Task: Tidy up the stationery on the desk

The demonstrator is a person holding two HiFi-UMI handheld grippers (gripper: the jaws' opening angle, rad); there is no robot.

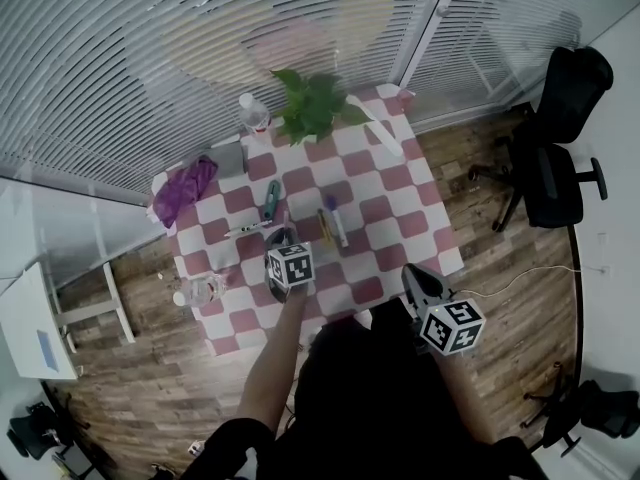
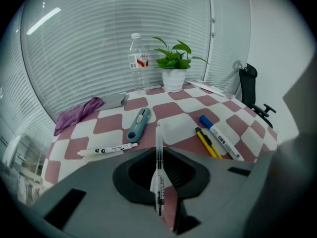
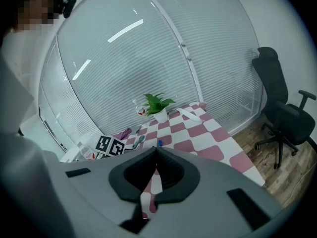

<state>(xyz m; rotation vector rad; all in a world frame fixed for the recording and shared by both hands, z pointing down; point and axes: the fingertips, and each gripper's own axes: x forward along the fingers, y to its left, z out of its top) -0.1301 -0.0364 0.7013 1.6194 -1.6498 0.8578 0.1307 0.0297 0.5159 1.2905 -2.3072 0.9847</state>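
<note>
Pen (image 2: pixel 159 165): slim, white-barrelled, apparently printed.

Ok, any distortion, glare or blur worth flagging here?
Head view: fisheye bows the blinds into arcs, pale reflections above the plant. Left gripper view: dark corners, ceiling-light streaks, pen sharp. Right gripper view: heavy bowing, mosaic patch top left.
</note>
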